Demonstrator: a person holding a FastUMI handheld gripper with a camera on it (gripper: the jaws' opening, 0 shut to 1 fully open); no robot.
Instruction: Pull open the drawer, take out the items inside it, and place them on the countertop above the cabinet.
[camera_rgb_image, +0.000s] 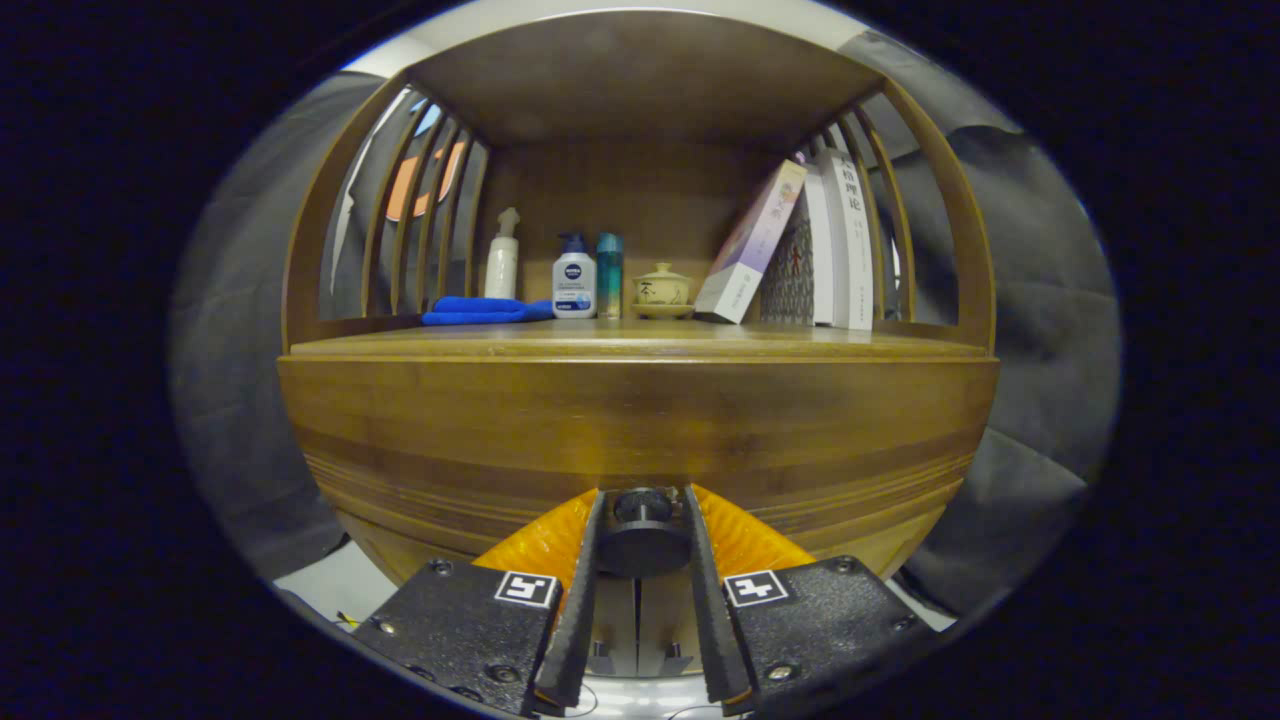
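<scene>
The wooden drawer front (640, 420) fills the space just ahead of me, under the countertop (640, 340) of the cabinet. Its round black knob (643, 535) sits between my fingers. My gripper (643, 510) is shut on the knob, with one finger pressing on each side of it. The inside of the drawer is hidden behind the front panel.
On the countertop stand a folded blue cloth (480, 310), a white spray bottle (502, 258), a white pump bottle (574, 280), a teal can (609, 272), a lidded cup on a saucer (661, 290) and leaning books (800, 250). Slatted wooden sides and a top board enclose the shelf.
</scene>
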